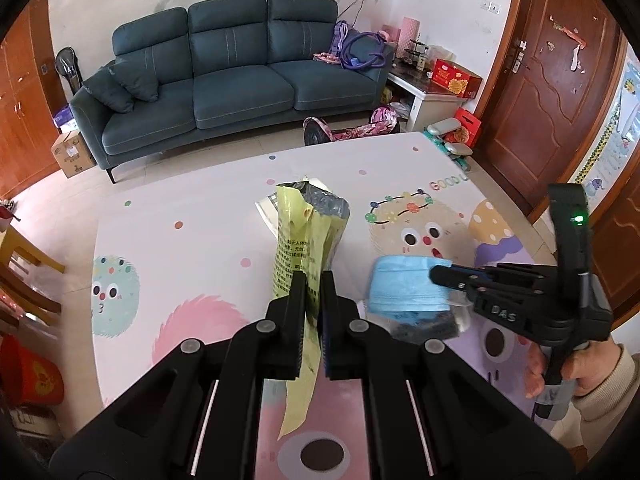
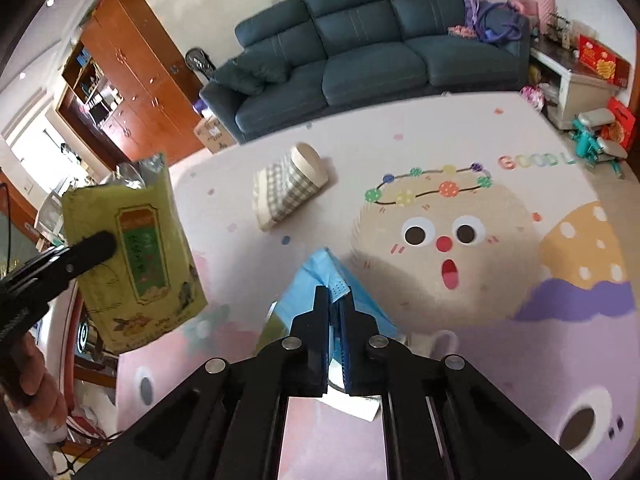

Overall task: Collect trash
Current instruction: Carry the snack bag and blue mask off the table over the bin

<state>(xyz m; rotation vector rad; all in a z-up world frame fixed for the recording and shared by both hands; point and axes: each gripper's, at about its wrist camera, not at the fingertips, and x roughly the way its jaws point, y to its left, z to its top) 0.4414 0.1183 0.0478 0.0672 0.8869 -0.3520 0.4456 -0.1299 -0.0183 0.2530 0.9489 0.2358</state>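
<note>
Flat foil pouch (image 2: 136, 256): yellow-green, green label panel, silver inside.
Pleated face mask (image 1: 404, 290): light blue.
Play mat (image 2: 400, 152): pastel cartoon faces, dots.
Three-seat sofa (image 1: 240, 76): dark teal.

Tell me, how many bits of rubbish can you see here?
3. A yellow-green packet held in the left gripper, a blue face mask pinched by the right gripper, and a checked wrapper lying on the play mat. More may lie out of view.

Left gripper (image 1: 314, 280) and right gripper (image 2: 332, 296), both clamped, angled downward.
</note>
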